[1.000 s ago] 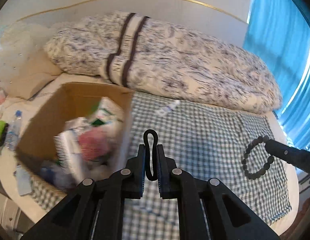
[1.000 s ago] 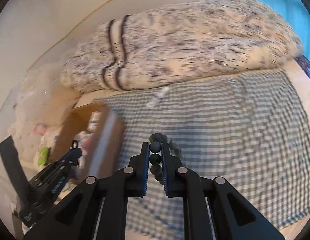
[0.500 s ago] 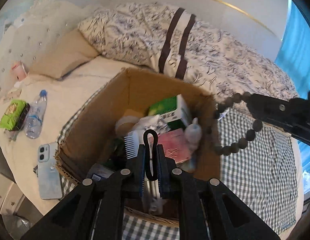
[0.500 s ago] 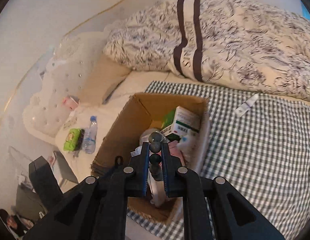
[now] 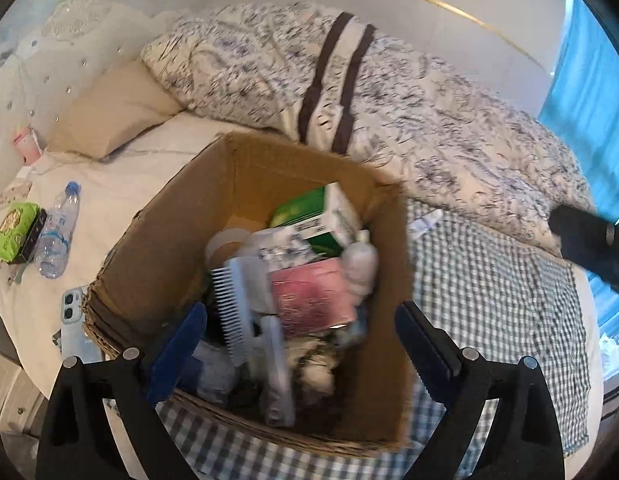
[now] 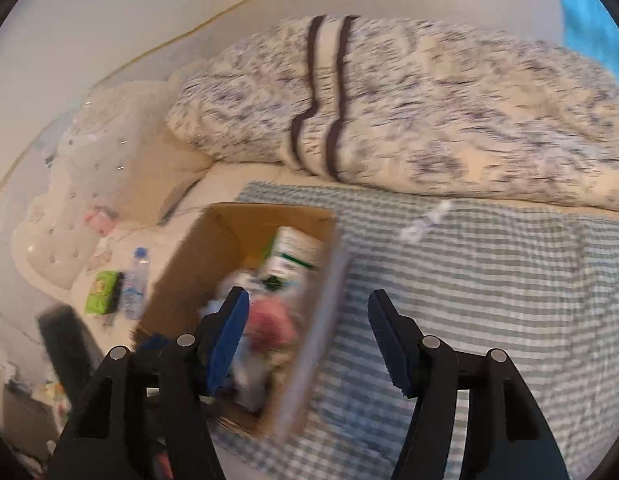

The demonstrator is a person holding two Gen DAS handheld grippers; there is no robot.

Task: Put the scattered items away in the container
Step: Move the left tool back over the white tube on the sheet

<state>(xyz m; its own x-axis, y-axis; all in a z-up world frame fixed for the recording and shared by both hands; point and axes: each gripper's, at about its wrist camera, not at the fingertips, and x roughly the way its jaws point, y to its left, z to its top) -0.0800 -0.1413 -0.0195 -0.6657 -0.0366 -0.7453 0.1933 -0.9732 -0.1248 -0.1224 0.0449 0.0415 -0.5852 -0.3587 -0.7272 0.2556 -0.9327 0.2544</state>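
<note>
A cardboard box stands on the checked cloth on the bed. It holds a white comb, a pink packet, a green-and-white carton and other small items. My left gripper hangs open right above the box, nothing between its fingers. My right gripper is open over the box's right wall, also with nothing in it. A small white tube lies on the cloth to the right of the box.
A rolled patterned duvet lies behind the box. Left of the box on the white sheet are a water bottle, a green packet and a phone. A blue curtain hangs at right.
Both grippers have opened over the box. The black loop that the left one held and the bead bracelet that the right one held are gone from their fingers.
</note>
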